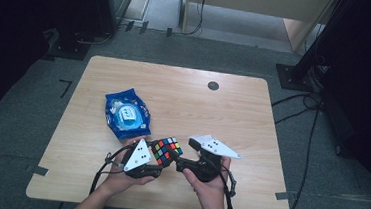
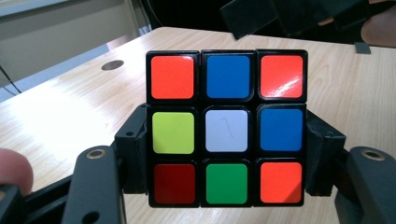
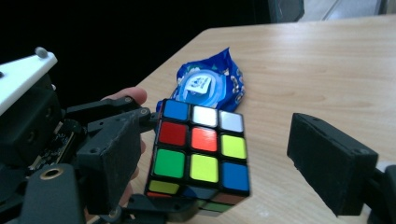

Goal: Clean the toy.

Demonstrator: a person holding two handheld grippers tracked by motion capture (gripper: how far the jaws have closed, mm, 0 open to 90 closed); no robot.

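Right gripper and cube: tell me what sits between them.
Nothing. In the right gripper view the open right gripper stands off the cube, with bare table showing in the gap beside its right jaw.

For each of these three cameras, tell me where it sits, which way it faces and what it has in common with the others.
High view: above the person's side, looking forward and down on the table; both hands, left gripper and right gripper.
Left gripper view: rides the left gripper, looking along its jaws, which are shut on the cube; a fingertip at the left edge.
Right gripper view: rides the right gripper, facing the cube between its open jaws, with the blue packet behind it.
Shared: all three show the cube; high and right gripper views share the packet.
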